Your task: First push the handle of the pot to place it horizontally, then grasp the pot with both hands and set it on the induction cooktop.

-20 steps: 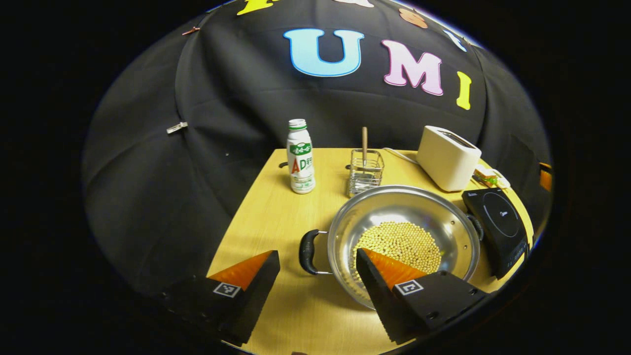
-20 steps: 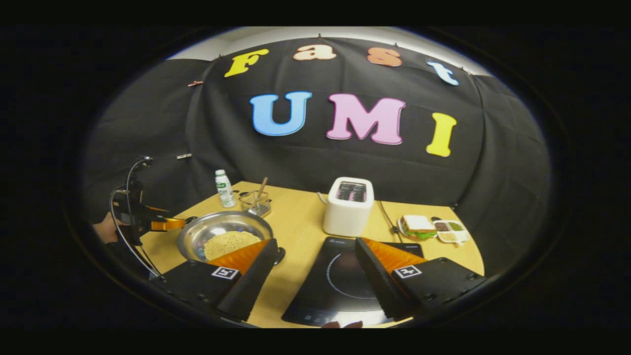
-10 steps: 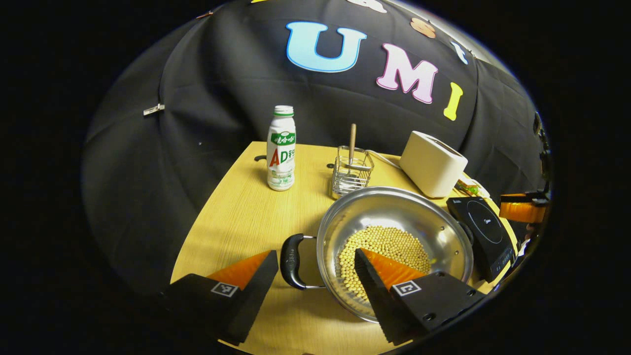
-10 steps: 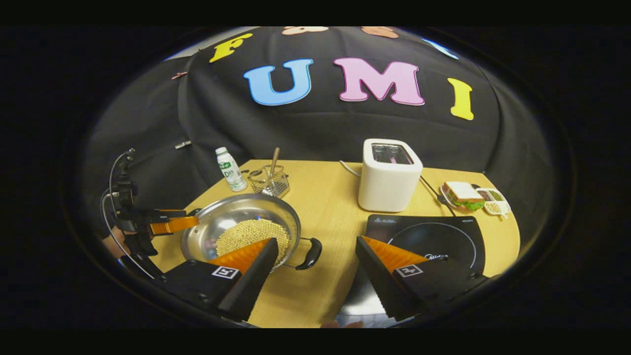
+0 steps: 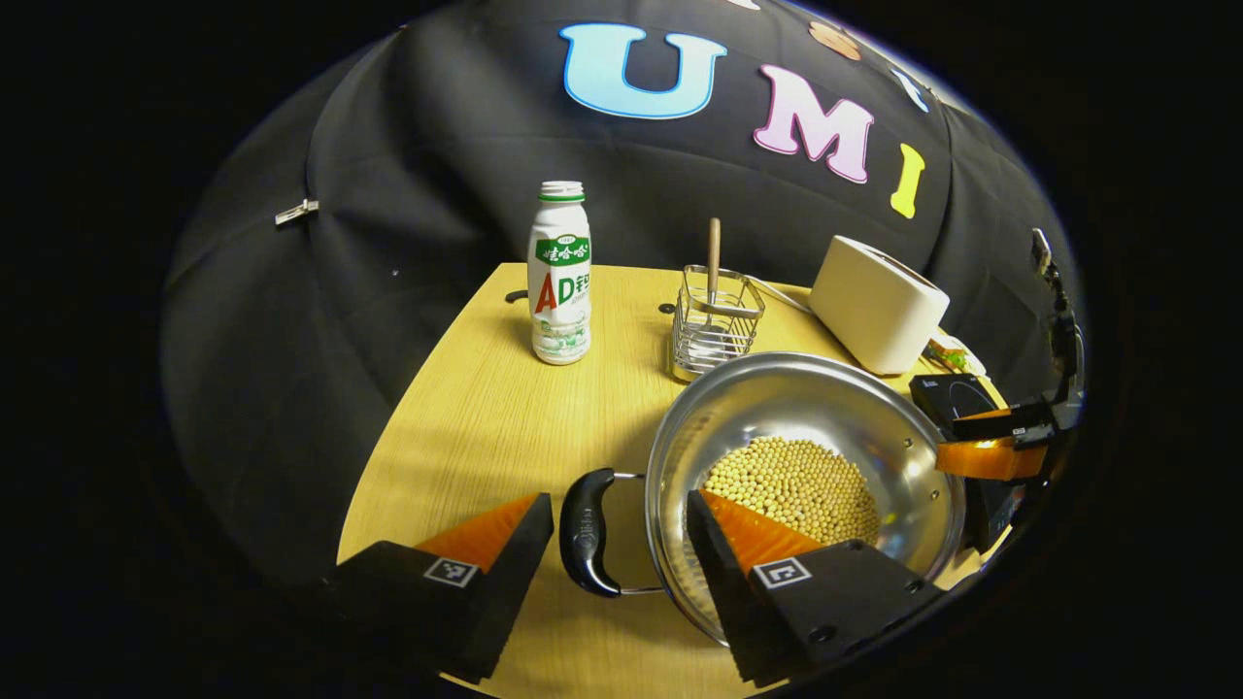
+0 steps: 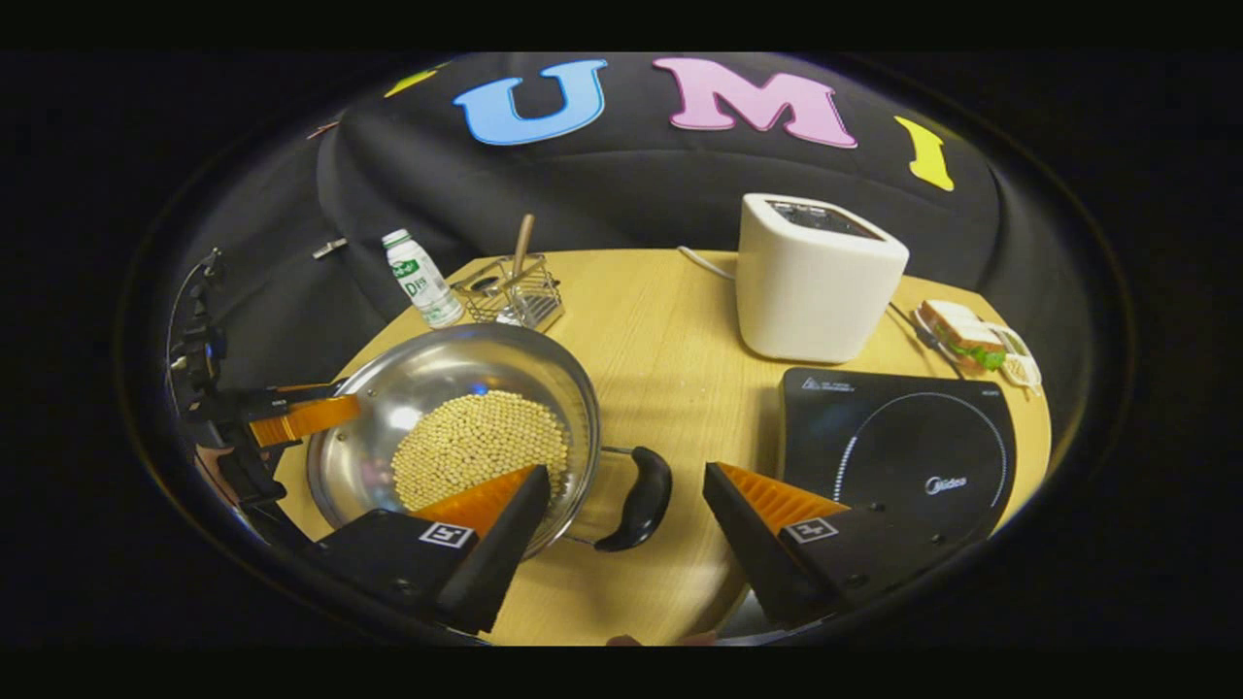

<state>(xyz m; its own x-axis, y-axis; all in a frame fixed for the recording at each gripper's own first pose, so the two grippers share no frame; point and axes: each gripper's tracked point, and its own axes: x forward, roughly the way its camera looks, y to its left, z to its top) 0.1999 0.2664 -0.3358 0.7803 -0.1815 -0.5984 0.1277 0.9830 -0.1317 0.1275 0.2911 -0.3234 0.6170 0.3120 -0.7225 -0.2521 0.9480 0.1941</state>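
Where readable, bottle (image 5: 560, 275) lettering "AD"

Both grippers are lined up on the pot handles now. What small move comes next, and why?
Probably ease both forward, then close. The left gripper and right gripper are open, each black handle sits between its fingers, and the pot is still beside the induction cooktop.

Left gripper (image 5: 620, 529) fingers (image 5: 505, 529) parted (wide), right gripper (image 6: 626, 505) likewise
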